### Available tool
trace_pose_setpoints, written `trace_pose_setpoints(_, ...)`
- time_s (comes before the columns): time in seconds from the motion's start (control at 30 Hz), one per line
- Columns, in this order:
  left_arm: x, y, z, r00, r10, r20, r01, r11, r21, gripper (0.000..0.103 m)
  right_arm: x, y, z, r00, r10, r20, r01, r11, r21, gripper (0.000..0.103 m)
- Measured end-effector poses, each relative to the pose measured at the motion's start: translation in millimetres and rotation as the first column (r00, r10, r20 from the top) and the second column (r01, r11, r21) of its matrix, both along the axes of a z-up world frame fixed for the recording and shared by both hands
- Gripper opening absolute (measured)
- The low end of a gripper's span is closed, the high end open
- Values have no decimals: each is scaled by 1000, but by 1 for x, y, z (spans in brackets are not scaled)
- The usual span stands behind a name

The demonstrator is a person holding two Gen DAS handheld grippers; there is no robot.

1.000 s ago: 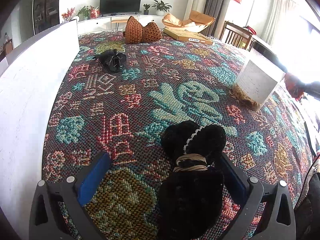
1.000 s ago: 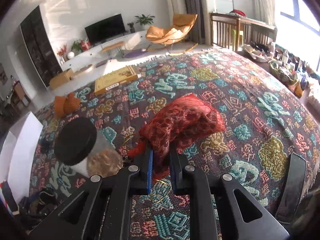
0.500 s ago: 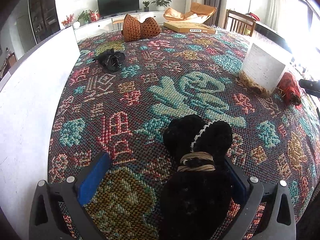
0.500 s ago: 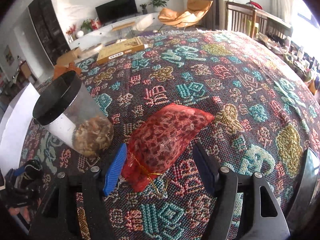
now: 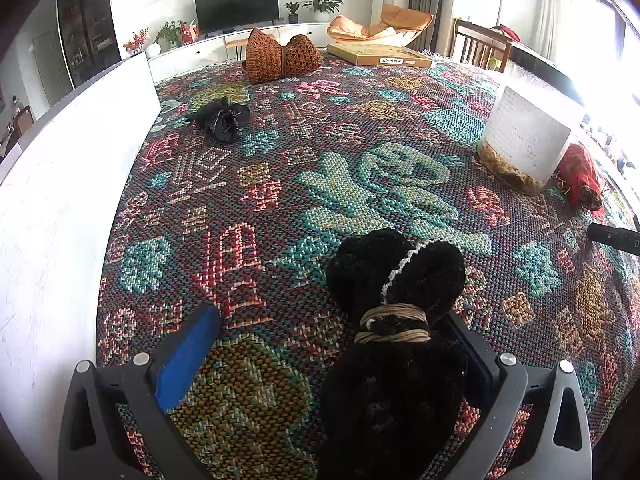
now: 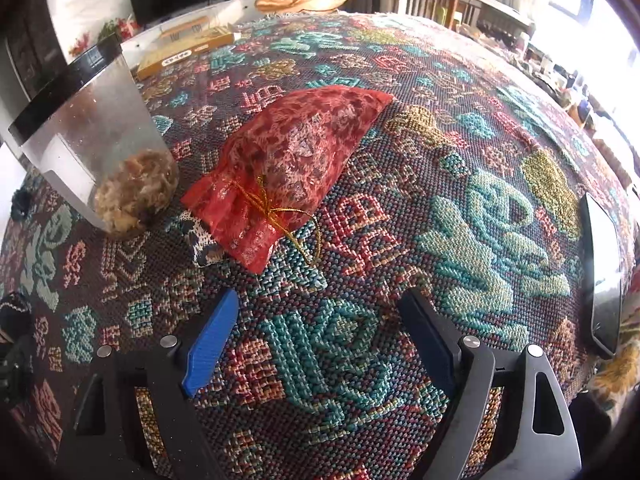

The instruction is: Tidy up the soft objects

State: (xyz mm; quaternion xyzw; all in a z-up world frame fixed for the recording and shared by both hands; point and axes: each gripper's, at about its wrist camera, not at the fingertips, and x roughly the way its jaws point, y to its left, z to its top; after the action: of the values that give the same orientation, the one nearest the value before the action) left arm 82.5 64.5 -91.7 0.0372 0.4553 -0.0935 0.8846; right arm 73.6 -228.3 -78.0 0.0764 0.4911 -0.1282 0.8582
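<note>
Fingers of the right gripper (image 6: 320, 320) spread wide, having just been opening; nothing between them, only bare cloth. Red pouch (image 6: 288, 164) lies flat just ahead of the tips, beside the clear jar (image 6: 96, 136), mouth end toward the gripper.

Left gripper (image 5: 332, 344) also spread, blue pad (image 5: 188, 352) well clear on one side; black plush pouch (image 5: 392, 344) sits between the fingers against the far-side one, not squeezed as far as the left wrist view shows.

Judgement: release of the red pouch looks done; a clean finish means lifting straight back so the tips do not snag the gold drawstring (image 6: 276, 212) trailing toward them. For the plush pouch, closing at the tied neck should give the firmest hold; the body would likely squash and slip.

Materials, near to far:
- Tablecloth (image 6: 460, 208): coarse woven, raised pattern, grippy.
- Red pouch: thin sheer mesh, metallic print, limp, gathered neck. A scrap of spotted fabric pokes from under it.
- Plush pouch: fuzzy, lobed top, bead trim, tan cord wrap.
- Jar: rigid, dark lid, fibrous tan contents at the bottom.
- Small black bundle (image 5: 222, 120): crumpled.
- Orange knit bundle (image 5: 284, 56): open weave, tied at the middle.
- Flat box (image 5: 380, 56): stiff card.
</note>
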Motion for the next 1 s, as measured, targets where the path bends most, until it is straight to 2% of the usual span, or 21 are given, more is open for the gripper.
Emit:
trace_pose_setpoints(0.2, 0, 0, 0, 1000, 0, 0, 0, 1000, 0, 103, 6, 0, -1, 1000, -12, 16, 12, 1000, -3, 90)
trace_pose_setpoints(1.0, 0, 0, 0, 1000, 0, 0, 0, 1000, 1, 103, 5, 0, -1, 1000, -12, 16, 12, 1000, -4, 90)
